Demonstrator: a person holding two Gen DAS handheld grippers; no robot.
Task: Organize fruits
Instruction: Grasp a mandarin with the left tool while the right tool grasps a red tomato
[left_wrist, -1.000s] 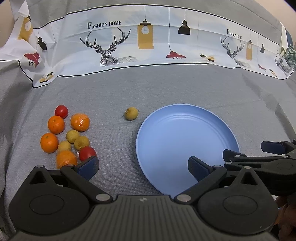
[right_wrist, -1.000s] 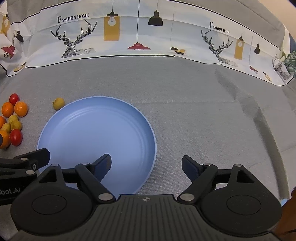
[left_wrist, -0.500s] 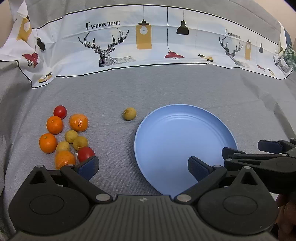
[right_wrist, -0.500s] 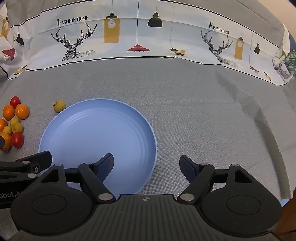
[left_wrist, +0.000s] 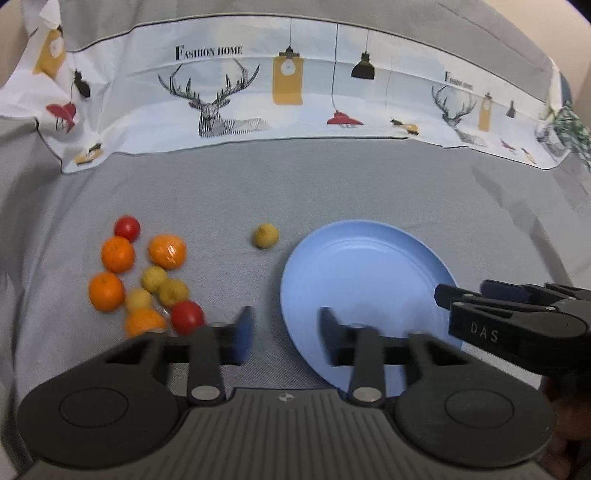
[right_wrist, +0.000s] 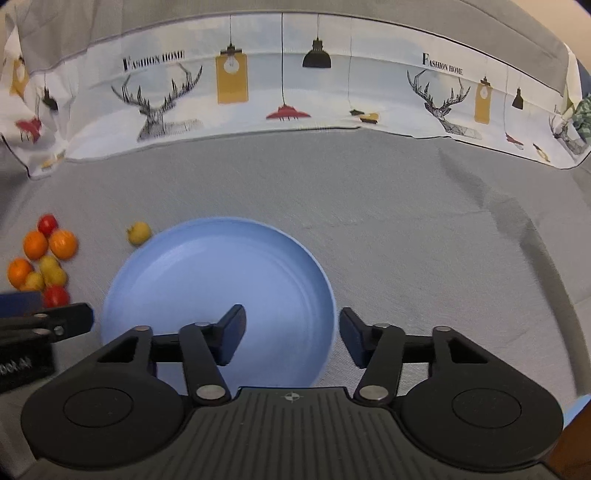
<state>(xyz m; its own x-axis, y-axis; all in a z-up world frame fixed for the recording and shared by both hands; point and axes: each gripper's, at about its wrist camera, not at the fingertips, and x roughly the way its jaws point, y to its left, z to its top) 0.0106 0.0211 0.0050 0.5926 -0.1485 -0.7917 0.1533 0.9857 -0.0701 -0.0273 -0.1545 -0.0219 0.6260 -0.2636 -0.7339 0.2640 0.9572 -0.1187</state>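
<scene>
A round blue plate (left_wrist: 364, 273) lies on the grey cloth; it also shows in the right wrist view (right_wrist: 218, 273). A cluster of several oranges, small yellow fruits and red tomatoes (left_wrist: 147, 277) lies to its left, also seen in the right wrist view (right_wrist: 42, 258). One yellow fruit (left_wrist: 265, 235) sits alone by the plate's far left rim, and shows in the right wrist view (right_wrist: 139, 232). My left gripper (left_wrist: 284, 339) is open and empty, between cluster and plate. My right gripper (right_wrist: 291, 338) is open and empty over the plate's near right rim.
A white printed cloth band (left_wrist: 295, 92) with deer and lamps runs along the back. The grey cloth (right_wrist: 424, 240) stretches to the right of the plate, with a fold (right_wrist: 524, 236) at the far right. The right gripper (left_wrist: 517, 321) shows at the right of the left wrist view.
Both grippers' jaws have narrowed but stay open. Both views have shifted a little, the fruits and plate sitting slightly differently in frame.
</scene>
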